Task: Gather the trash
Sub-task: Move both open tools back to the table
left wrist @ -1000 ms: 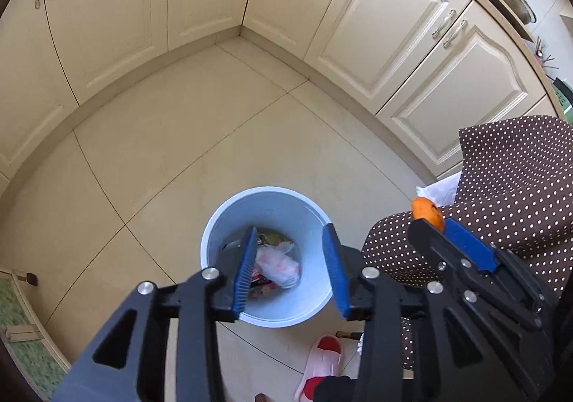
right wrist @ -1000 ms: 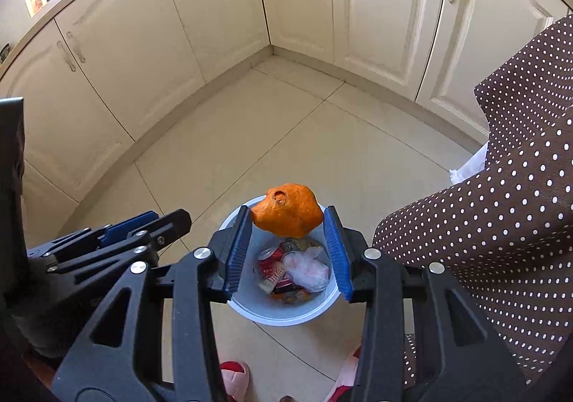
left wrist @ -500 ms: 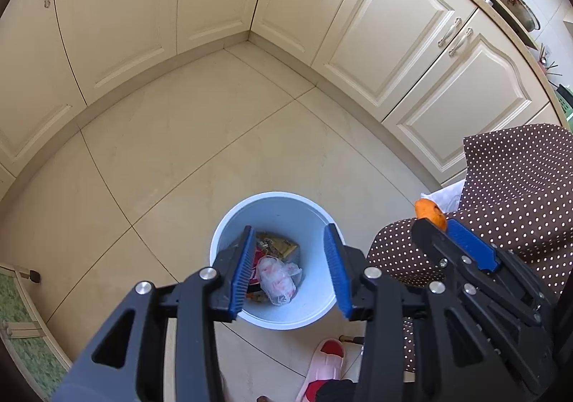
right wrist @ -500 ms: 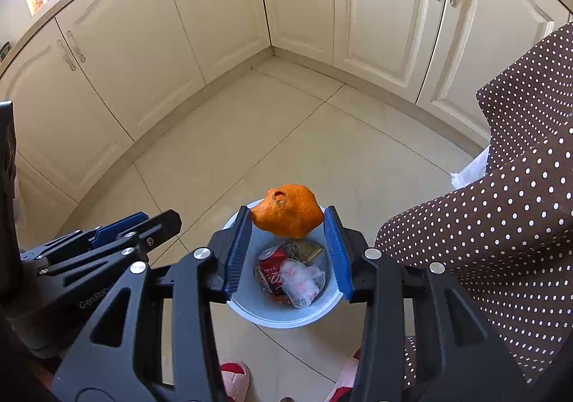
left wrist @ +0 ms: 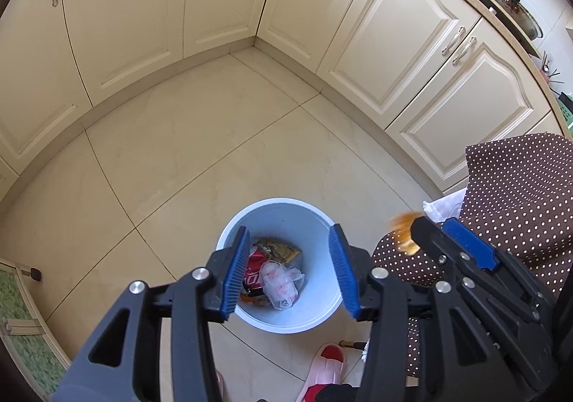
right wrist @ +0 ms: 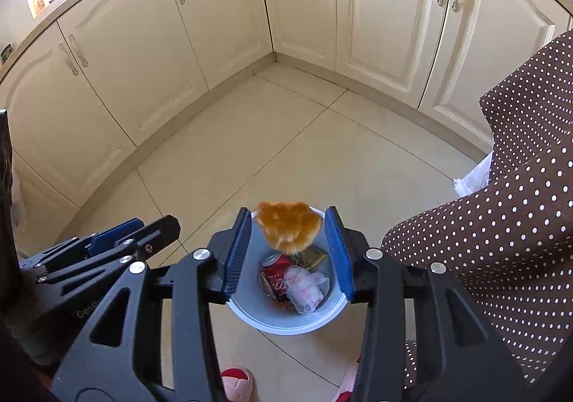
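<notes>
Pale raised letters reading "Gen", with further letters cut off behind the other gripper's frame, stand on the black body of the left gripper [right wrist: 138,239], seen at the lower left of the right wrist view. A red can [right wrist: 275,276] lying in the pale blue bin [right wrist: 286,325] carries white lettering, but it is too small and tilted to read in either view. No other writing can be made out.
</notes>
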Demonstrator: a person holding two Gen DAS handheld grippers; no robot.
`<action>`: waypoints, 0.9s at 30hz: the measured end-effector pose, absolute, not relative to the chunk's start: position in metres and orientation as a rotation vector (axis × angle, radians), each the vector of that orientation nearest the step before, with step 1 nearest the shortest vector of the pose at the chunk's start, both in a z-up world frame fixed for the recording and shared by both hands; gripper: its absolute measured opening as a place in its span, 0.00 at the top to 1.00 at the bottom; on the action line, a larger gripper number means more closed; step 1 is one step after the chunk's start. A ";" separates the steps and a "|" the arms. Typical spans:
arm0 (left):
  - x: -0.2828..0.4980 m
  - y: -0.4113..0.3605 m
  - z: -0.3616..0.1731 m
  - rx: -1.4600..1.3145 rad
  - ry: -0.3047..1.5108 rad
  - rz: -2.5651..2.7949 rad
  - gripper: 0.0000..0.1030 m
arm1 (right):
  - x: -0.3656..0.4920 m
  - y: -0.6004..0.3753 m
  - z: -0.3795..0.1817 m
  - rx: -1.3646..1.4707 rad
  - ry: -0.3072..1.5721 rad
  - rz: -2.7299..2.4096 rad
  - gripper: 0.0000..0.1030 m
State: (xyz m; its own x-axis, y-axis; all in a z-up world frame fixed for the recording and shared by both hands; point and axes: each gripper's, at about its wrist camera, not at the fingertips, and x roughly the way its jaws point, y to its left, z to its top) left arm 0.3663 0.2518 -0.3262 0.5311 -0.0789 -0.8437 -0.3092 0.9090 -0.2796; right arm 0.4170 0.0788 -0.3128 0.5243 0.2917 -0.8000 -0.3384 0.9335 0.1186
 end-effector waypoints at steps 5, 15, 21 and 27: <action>0.365 0.253 -0.322 -0.426 0.999 0.143 0.54 | 0.417 0.076 -0.310 -0.055 0.940 0.375 0.55; 0.352 0.236 -0.269 -0.387 0.903 0.128 0.47 | 0.396 0.056 -0.267 -0.049 0.872 0.387 0.56; 0.334 0.200 -0.203 -0.320 0.790 0.099 0.44 | 0.371 0.025 -0.208 -0.023 0.771 0.397 0.55; 0.322 0.148 -0.132 -0.283 0.690 0.025 0.41 | 0.337 -0.025 -0.137 -0.018 0.648 0.371 0.52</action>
